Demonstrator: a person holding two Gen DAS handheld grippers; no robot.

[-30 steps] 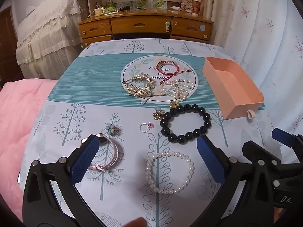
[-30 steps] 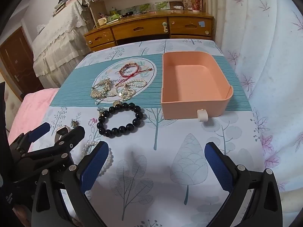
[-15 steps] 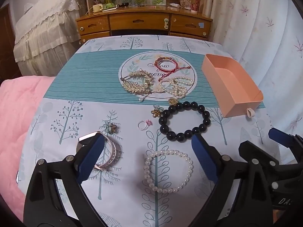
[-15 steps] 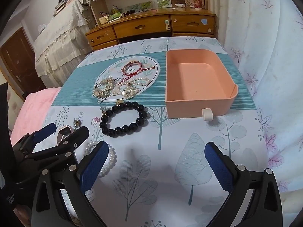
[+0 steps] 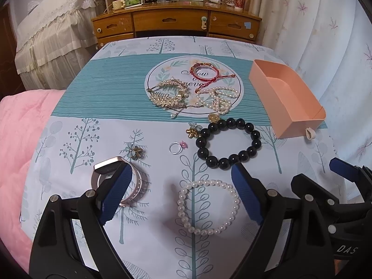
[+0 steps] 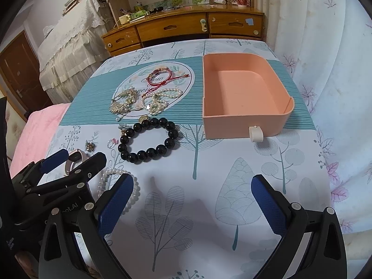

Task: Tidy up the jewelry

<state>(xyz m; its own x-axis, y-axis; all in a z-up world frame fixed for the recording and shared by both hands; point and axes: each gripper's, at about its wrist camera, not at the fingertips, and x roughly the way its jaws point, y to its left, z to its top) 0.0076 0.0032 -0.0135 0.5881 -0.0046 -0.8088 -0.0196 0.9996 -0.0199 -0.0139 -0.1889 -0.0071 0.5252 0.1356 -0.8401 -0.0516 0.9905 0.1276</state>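
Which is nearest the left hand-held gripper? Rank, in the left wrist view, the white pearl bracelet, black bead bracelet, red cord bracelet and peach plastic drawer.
1. White pearl bracelet: between the left hand-held gripper fingers.
2. Black bead bracelet: just beyond, slightly right.
3. Peach plastic drawer and red cord bracelet: farthest; too close to call.

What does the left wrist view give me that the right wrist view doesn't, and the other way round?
Only the left wrist view shows the white pearl bracelet whole, lying between the open left hand-held gripper fingers. Only the right wrist view shows the whole bare floor of the pink drawer tray. Both show the black bead bracelet and the red cord bracelet.
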